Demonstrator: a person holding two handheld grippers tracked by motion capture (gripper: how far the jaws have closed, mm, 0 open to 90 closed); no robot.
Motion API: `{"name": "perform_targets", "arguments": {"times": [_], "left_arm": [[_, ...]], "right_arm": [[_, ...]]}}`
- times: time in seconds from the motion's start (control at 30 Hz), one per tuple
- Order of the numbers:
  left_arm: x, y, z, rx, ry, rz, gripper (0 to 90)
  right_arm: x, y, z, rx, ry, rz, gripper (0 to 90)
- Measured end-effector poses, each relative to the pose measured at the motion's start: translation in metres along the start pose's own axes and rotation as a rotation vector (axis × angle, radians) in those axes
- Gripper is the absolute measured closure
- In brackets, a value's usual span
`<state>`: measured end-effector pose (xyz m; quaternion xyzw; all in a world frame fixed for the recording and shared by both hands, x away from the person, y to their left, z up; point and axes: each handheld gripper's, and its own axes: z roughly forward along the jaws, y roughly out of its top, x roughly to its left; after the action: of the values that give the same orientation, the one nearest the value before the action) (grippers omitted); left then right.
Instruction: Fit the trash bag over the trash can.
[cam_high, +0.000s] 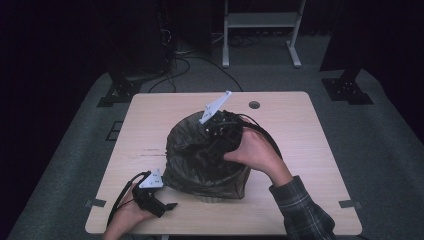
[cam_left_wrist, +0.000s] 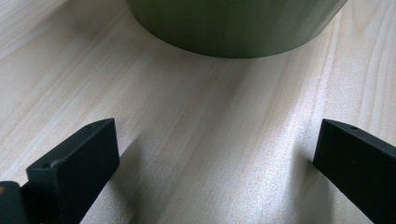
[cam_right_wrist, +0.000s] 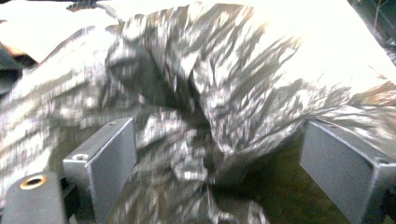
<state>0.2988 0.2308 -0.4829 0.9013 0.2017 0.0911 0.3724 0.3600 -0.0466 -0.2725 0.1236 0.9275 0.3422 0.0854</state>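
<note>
Two claws spread | right claw (cam_right_wrist: 219, 154) inside bag (cam_high: 200, 150) | left claw (cam_left_wrist: 215, 154) beside bin (cam_left_wrist: 233, 28)

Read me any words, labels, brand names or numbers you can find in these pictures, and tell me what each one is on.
None can be read. The black bag, the green bin, the table and both tools carry no legible text. Faint dark marks on the table are too small to read.

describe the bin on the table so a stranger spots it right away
Start at the light wood table; the bin stands near its middle. It is green and round, draped in a crinkled dark bag. It is the table's one bulky thing, between the left gripper and the right gripper reaching into it.
</note>
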Motion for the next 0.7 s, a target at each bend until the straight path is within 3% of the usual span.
{"name": "perform_targets", "arguments": {"times": [0.13, 0.3, 0.53, 0.7], "left_arm": [[0.000, 0.000, 0.000, 0.000, 0.000, 0.000, 0.0], [0.000, 0.000, 0.000, -0.002, -0.001, -0.003, 0.0], [0.000, 0.000, 0.000, -0.002, -0.002, -0.003, 0.0], [0.000, 0.000, 0.000, -0.002, -0.001, -0.003, 0.0]], "right_arm": [[0.001, 0.010, 0.004, 0.025, -0.022, 0.001, 9.8], [0.000, 0.017, 0.016, 0.031, 0.009, 0.004, 9.8], [-0.002, 0.026, 0.062, 0.134, 0.059, 0.001, 9.8], [0.001, 0.027, 0.085, 0.202, 0.082, -0.002, 9.7]]}}
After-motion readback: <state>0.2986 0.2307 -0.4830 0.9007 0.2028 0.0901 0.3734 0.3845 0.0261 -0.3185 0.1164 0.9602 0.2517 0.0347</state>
